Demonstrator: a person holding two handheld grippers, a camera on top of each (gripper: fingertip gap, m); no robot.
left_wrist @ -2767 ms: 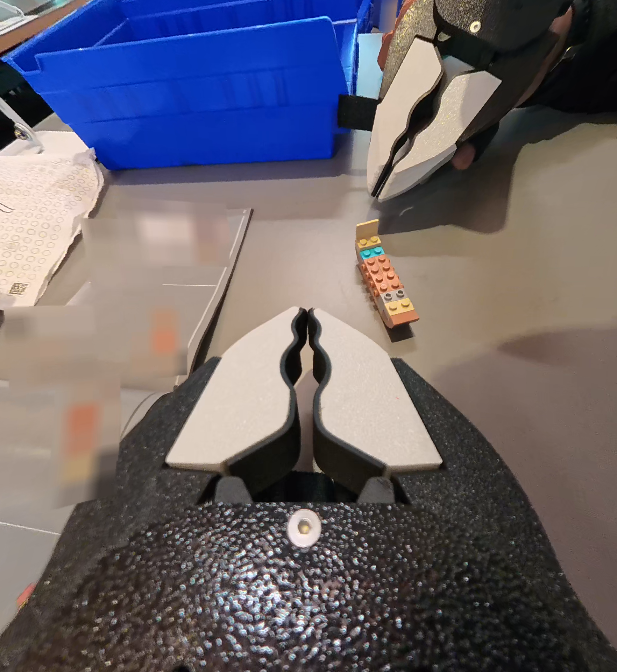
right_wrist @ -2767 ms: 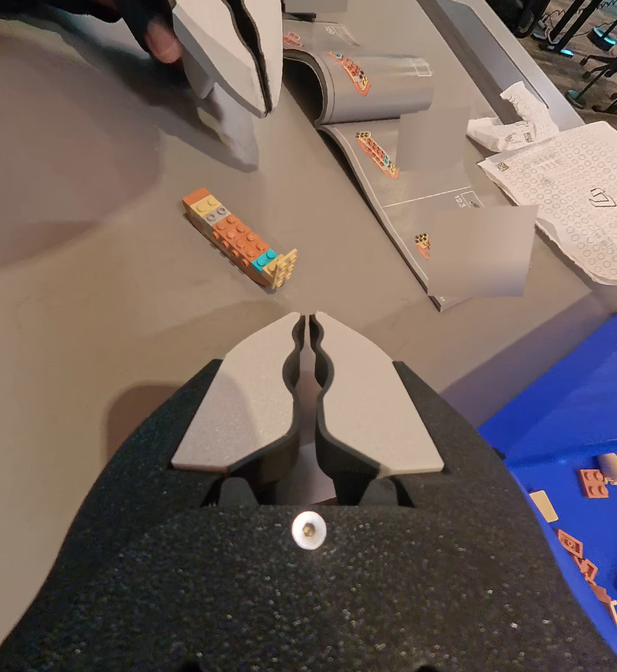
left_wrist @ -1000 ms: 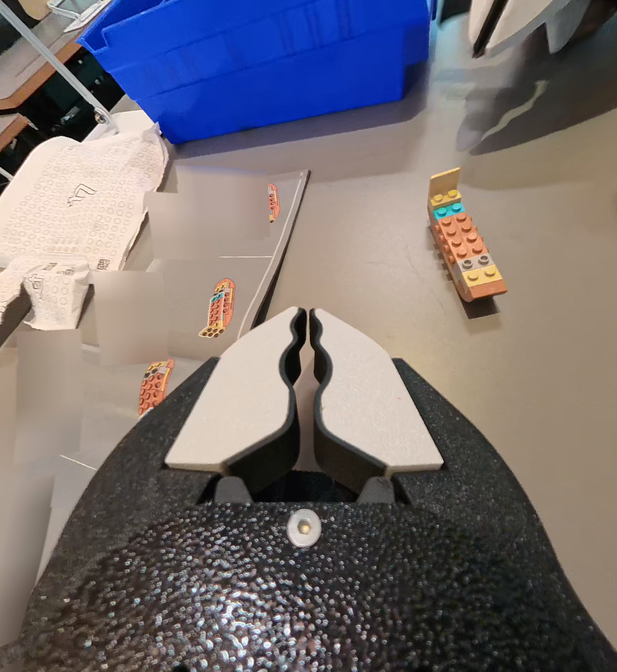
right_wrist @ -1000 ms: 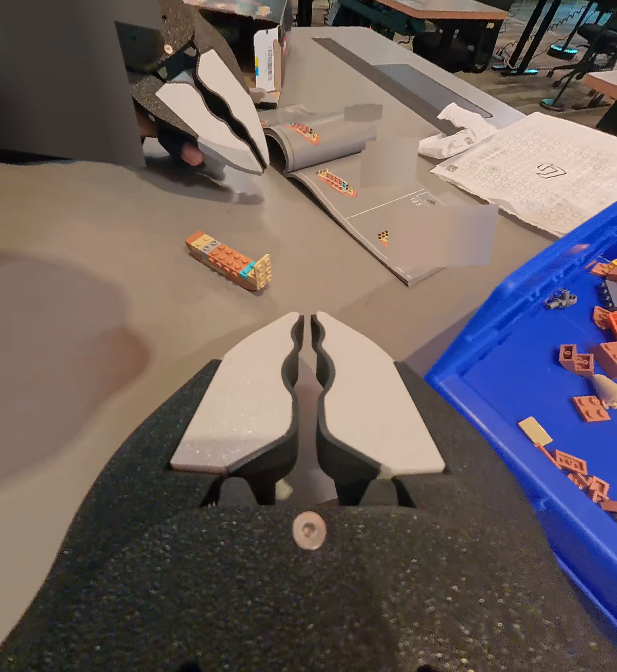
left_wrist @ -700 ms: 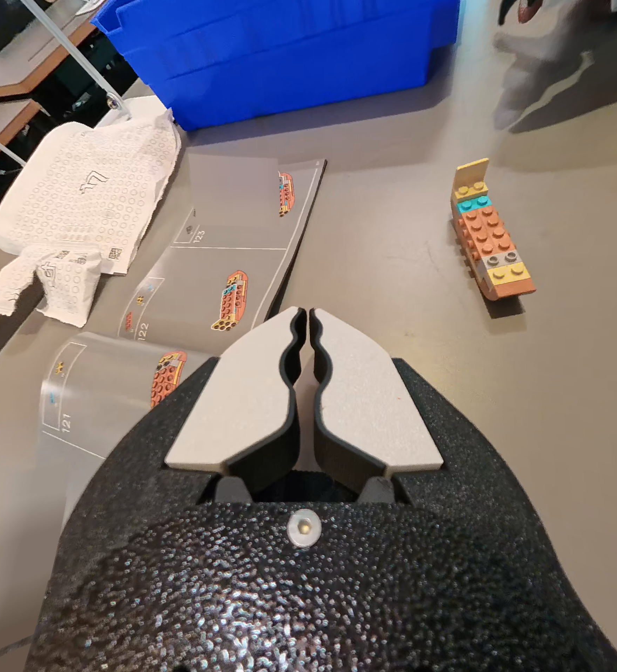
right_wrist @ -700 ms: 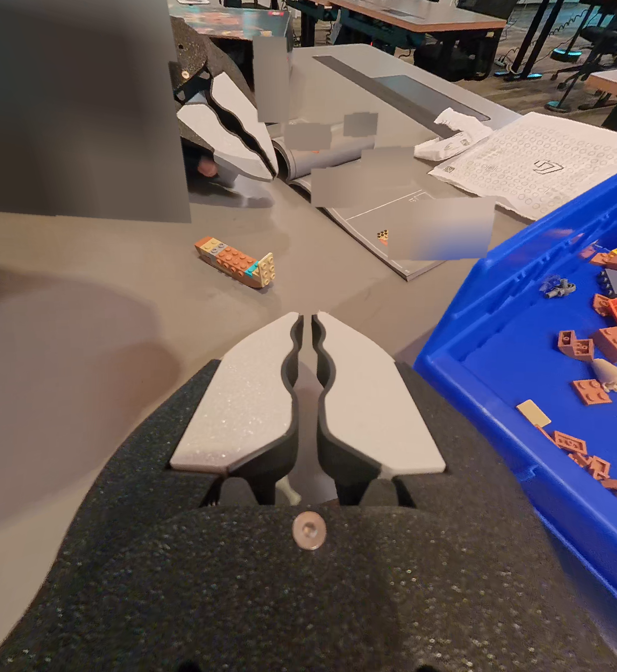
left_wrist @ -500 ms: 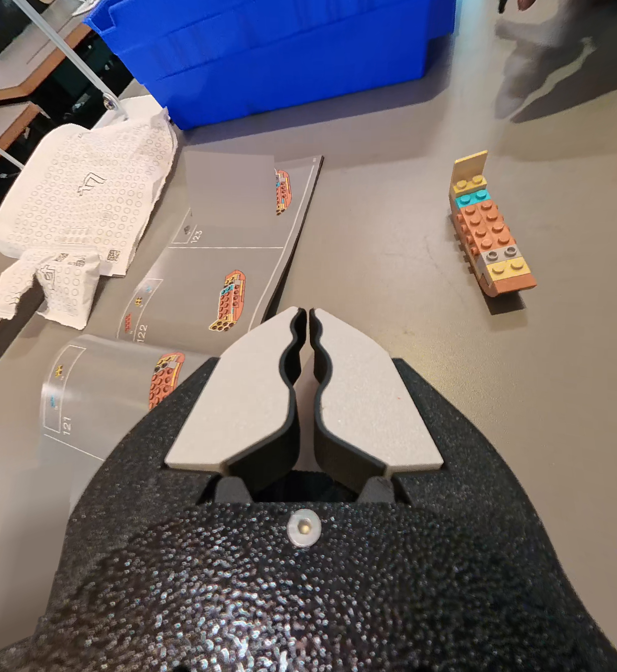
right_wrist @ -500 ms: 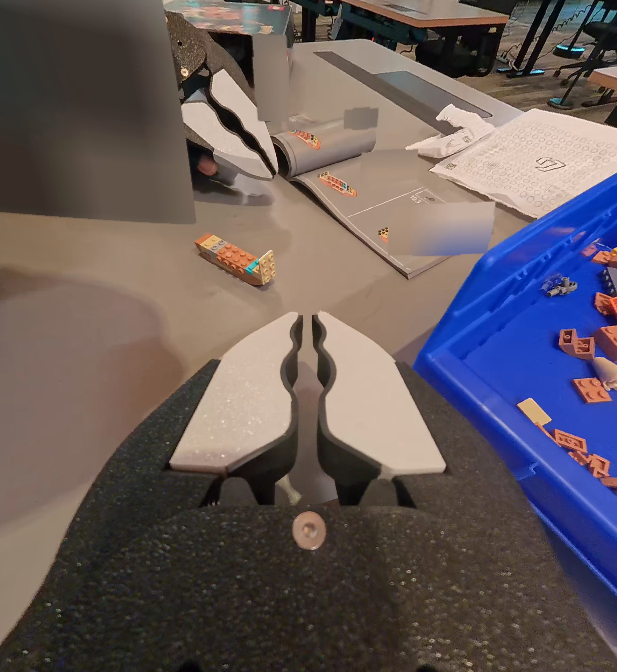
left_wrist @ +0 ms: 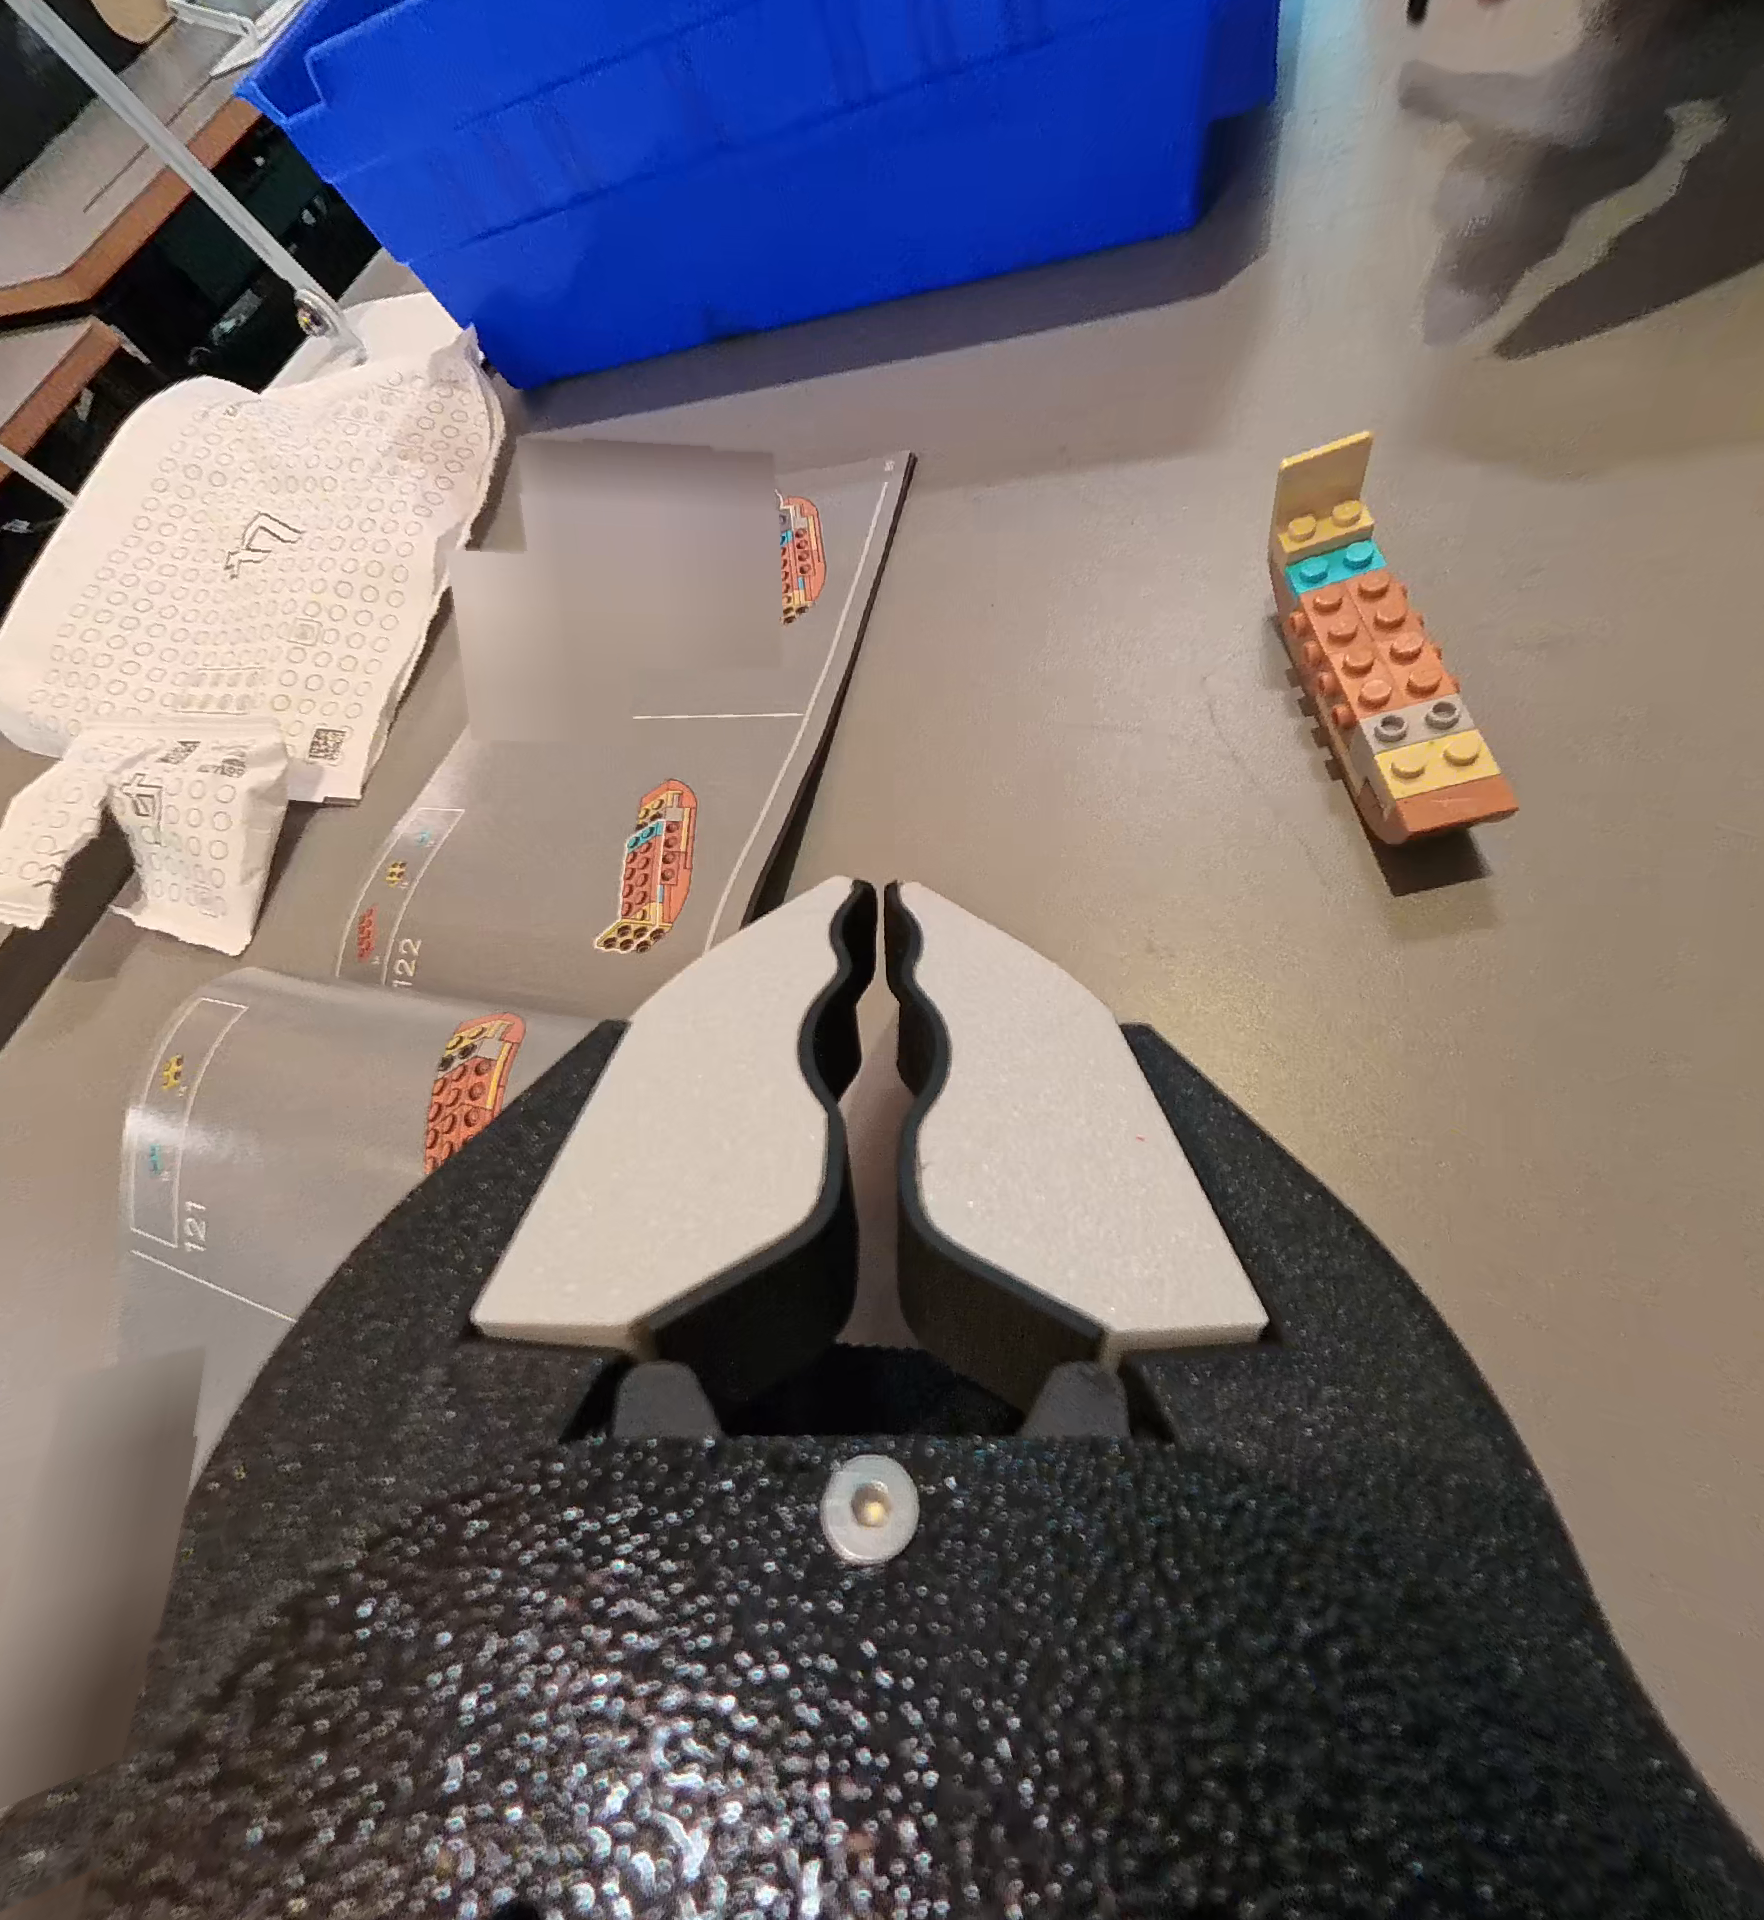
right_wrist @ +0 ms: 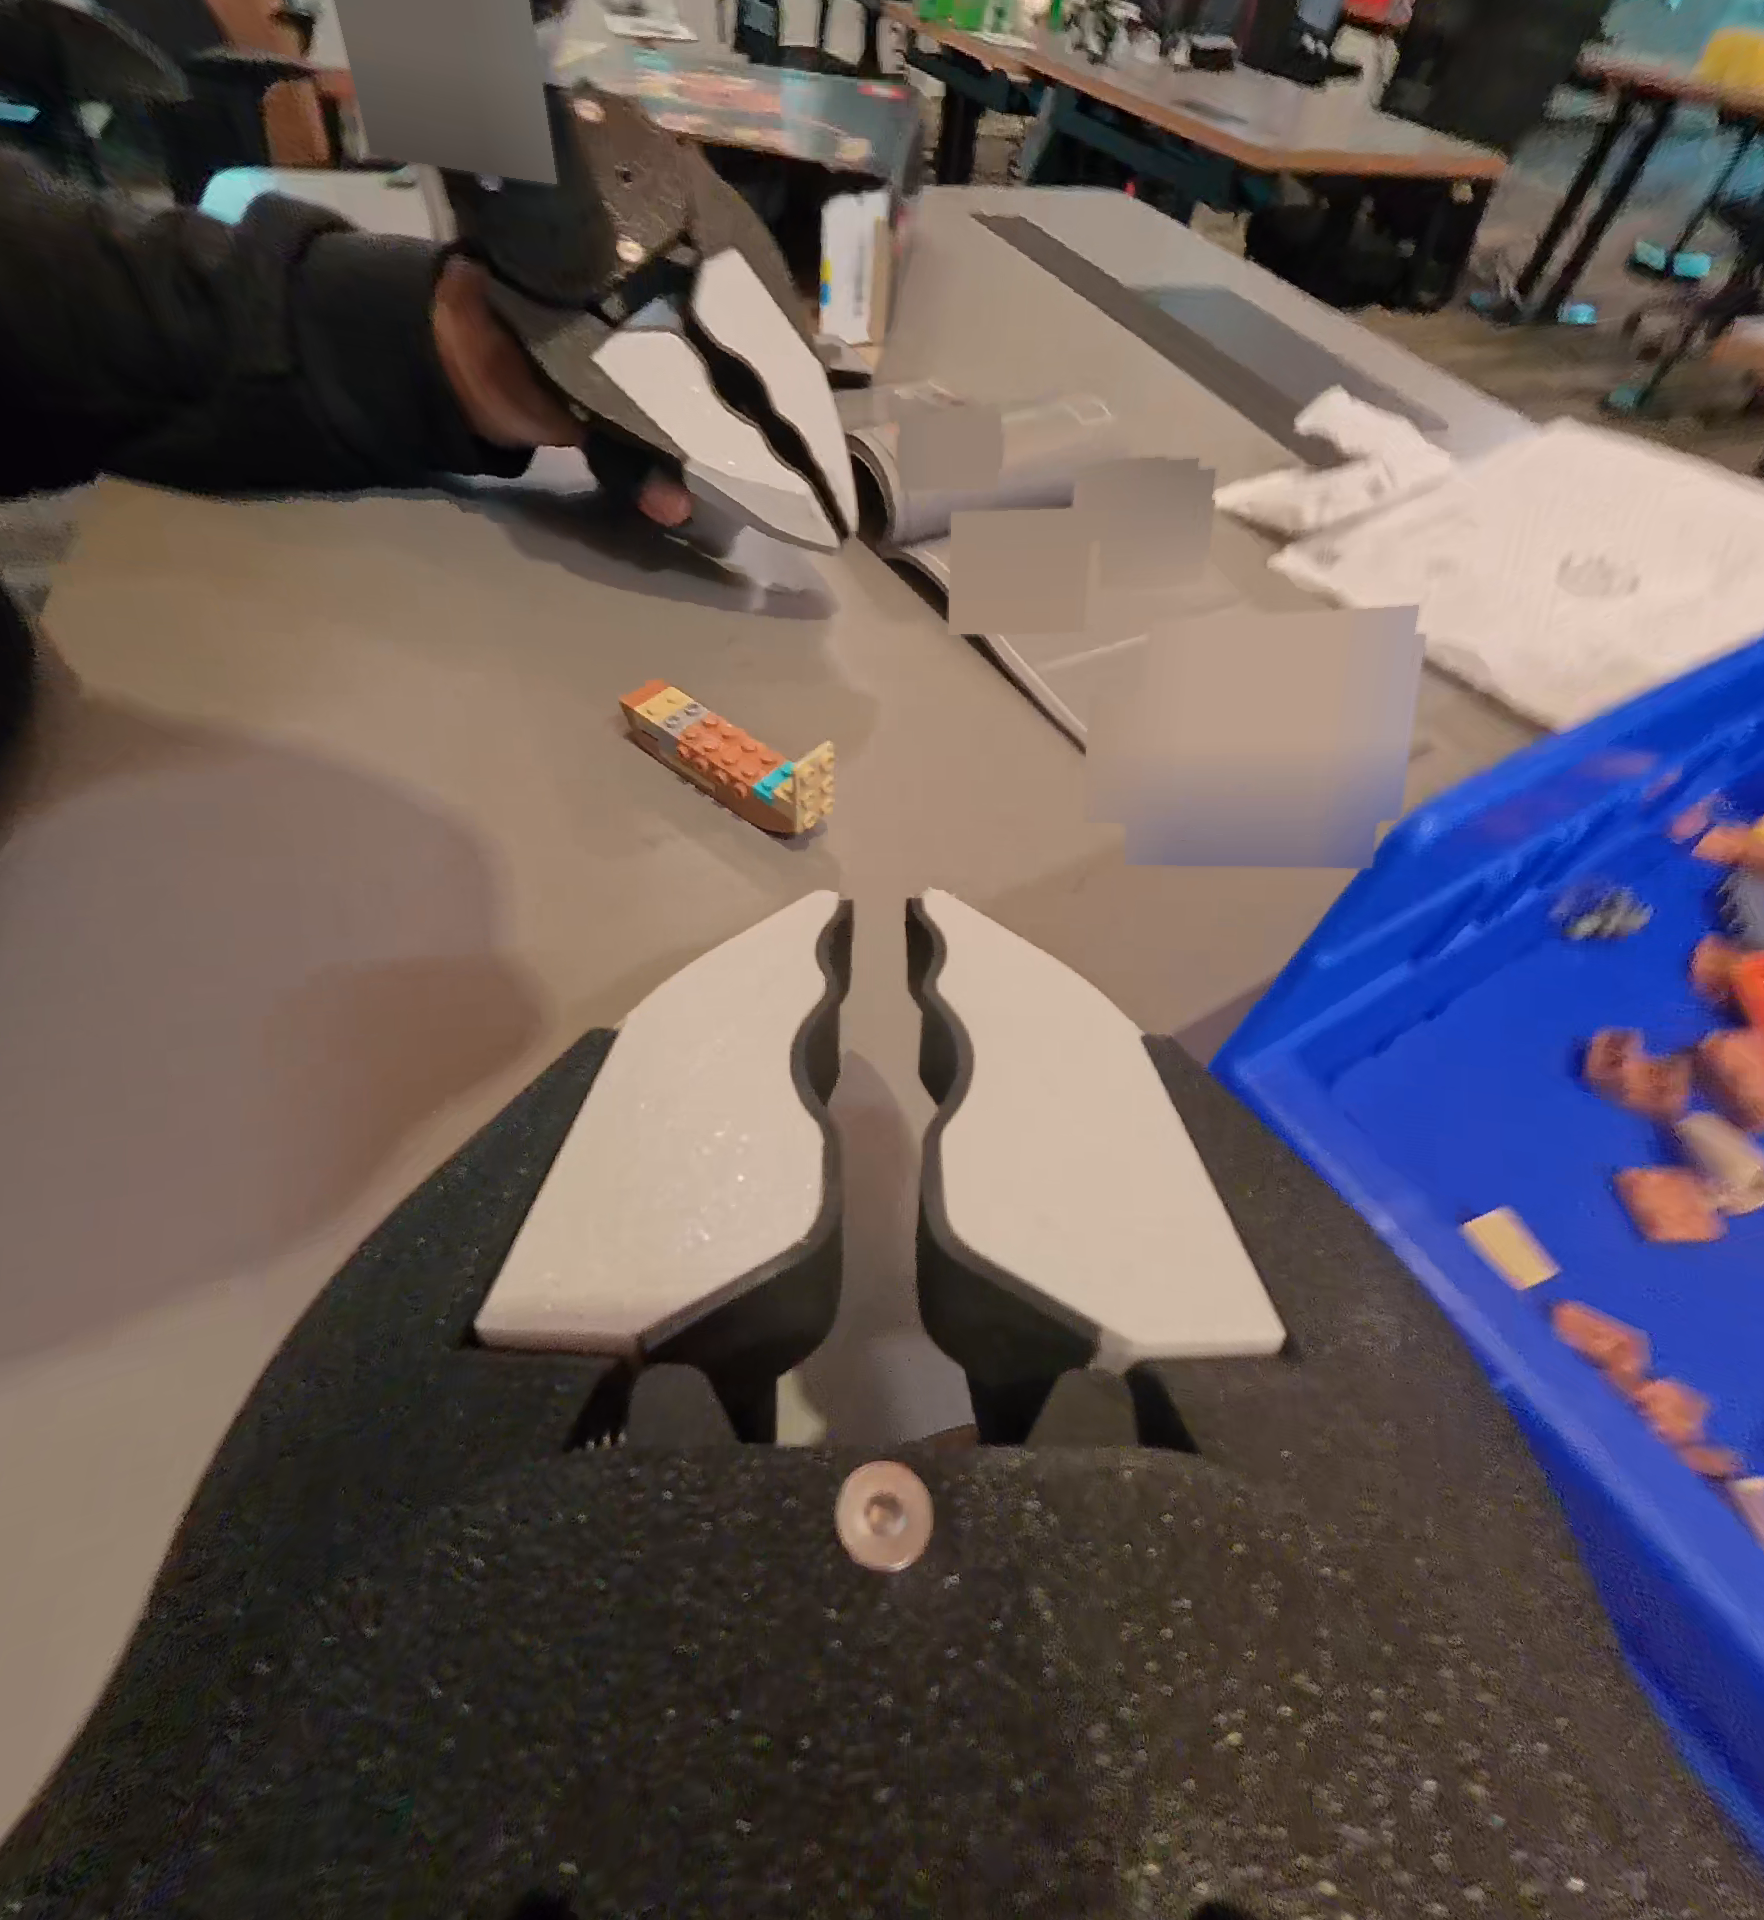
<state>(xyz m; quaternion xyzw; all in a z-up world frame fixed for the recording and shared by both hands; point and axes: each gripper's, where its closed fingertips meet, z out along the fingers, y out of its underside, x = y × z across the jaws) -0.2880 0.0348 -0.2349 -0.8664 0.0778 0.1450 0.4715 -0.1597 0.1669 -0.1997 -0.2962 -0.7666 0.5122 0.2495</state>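
Plainly, the small brick boat [left_wrist: 1385, 644] lies alone on the grey desk [left_wrist: 1117, 644], an orange-brown hull with a tan upright plate at one end, a teal strip next to it, and a grey and a yellow piece toward the other end. Nothing touches it.

Left of it in the left wrist view lies the open instruction booklet [left_wrist: 587, 831], one page curled up, with torn white paper bags [left_wrist: 234, 582] beyond that. The blue bin [left_wrist: 805, 156] stands at the far edge; the right wrist view shows loose bricks [right_wrist: 1688, 1091] scattered in it, mostly orange and brown, though they are blurred.

The left claw [left_wrist: 879, 889] hangs over the edge of the booklet, its fingers drawn together with nothing between them, well apart from the boat. The right claw [right_wrist: 876, 900] hovers above bare desk just beside the bin's near corner, its fingers parted by a narrow slot and empty.

Whichever piece is reached for in the bin, the blur argues for steadying that claw first, widening the slot beyond the brick, and coming down on two flat sides, not on the studs.
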